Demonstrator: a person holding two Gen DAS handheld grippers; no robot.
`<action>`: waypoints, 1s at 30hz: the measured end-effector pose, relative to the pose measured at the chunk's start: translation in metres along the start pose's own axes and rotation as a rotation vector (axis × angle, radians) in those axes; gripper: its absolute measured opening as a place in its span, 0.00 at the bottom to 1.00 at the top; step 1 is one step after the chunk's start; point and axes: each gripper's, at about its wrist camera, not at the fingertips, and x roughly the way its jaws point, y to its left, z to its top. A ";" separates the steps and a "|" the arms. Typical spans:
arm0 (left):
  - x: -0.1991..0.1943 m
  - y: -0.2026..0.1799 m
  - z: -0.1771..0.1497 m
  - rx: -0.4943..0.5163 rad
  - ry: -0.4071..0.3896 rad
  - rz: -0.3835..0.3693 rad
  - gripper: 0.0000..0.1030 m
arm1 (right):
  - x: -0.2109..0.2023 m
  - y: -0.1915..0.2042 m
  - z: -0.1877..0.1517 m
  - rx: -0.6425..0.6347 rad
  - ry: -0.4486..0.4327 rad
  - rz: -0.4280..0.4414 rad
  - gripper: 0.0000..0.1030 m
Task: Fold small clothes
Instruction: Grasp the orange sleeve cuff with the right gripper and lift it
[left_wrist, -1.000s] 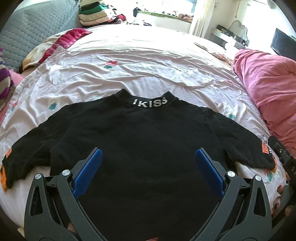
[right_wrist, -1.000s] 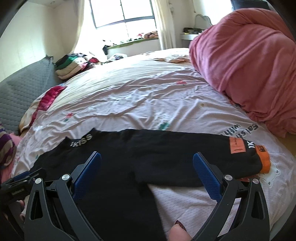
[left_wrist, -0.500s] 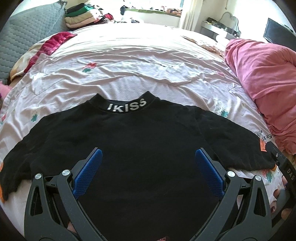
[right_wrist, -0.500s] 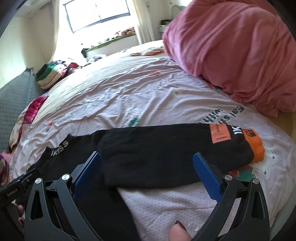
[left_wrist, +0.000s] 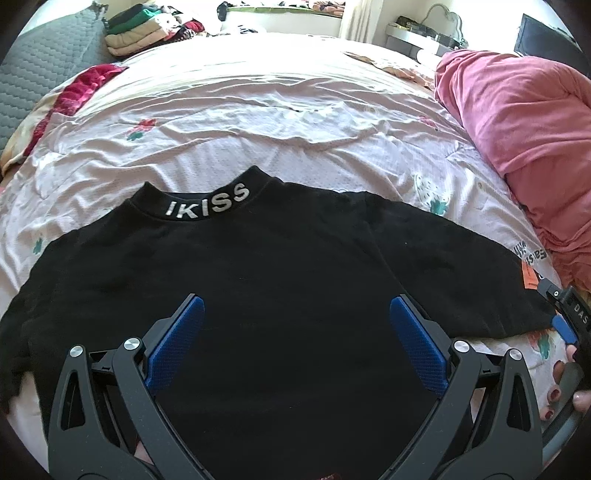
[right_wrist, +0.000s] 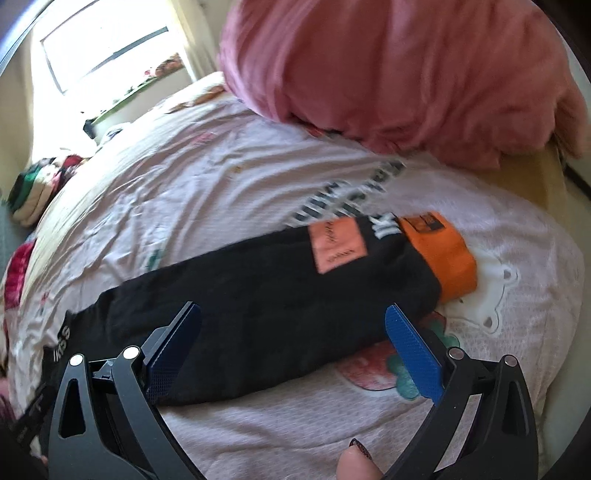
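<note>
The black top (left_wrist: 280, 295) lay spread flat on the bed (left_wrist: 258, 122), collar away from the person, the white "IKISS" lettering (left_wrist: 208, 203) readable on the neckband. Both sleeves ran out sideways, so the garment's long axis went left to right across the bed. The right sleeve (right_wrist: 280, 295) stretched toward the bed's right edge and ended in an orange cuff (right_wrist: 439, 254), with an orange patch (right_wrist: 338, 245) just inboard of it.

The left tool (left_wrist: 295, 332) hung over the middle of the body panel, its blue pads spread wide and holding nothing; the cloth lay straight ahead and below it. The right tool (right_wrist: 291, 339) was likewise spread and empty, poised above the right sleeve, with one pad over the black cloth and the other beyond the sleeve's near edge, over the sheet. The sleeve ran crosswise to this tool and slanted away toward the cuff, up and to the right. A fingertip (right_wrist: 354, 463) showed at the bottom edge of that view.

Judged from this layout, folding had not begun, and the right sleeve was the likely first fold: the right tool was plainly the nearer, and would need to reach up and right to the cuff end, then carry it left across the body.

A heaped pink quilt (right_wrist: 406, 74) sat beyond the cuff, near but apart from it. Folded clothes (left_wrist: 144, 26) were stacked at the far left.
</note>
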 end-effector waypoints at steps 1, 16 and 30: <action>0.001 -0.001 0.000 0.001 0.002 -0.004 0.92 | 0.004 -0.006 0.000 0.036 0.009 -0.003 0.96; 0.011 0.008 0.001 -0.027 0.038 -0.002 0.92 | 0.009 -0.073 -0.009 0.375 -0.010 -0.055 0.96; 0.002 0.025 0.008 -0.083 0.024 -0.015 0.92 | 0.037 -0.090 0.015 0.480 -0.046 0.142 0.30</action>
